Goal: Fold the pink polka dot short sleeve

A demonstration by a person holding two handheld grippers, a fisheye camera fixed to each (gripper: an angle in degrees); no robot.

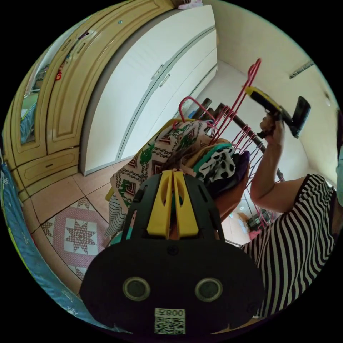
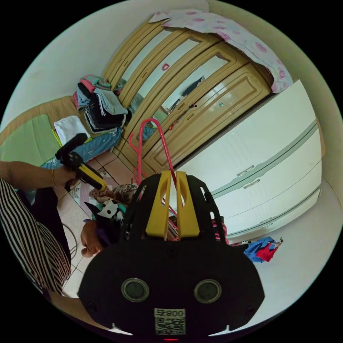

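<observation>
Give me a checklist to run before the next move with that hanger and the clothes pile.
1. Right tool shut on the pink hanger: ok, the wire passes between its jaws.
2. Hanger lifted free of the rack: cannot tell, its lower end runs among other hangers.
3. Left tool gripping a garment: cannot tell, jaws nearly together at the clothes pile.
4. Pink polka dot short sleeve picked out of the pile: cannot tell.

Soft daylight is filling both views; the fisheye is bending the wardrobe (image 2: 200,107) beyond the fingers; all sharp.
</observation>
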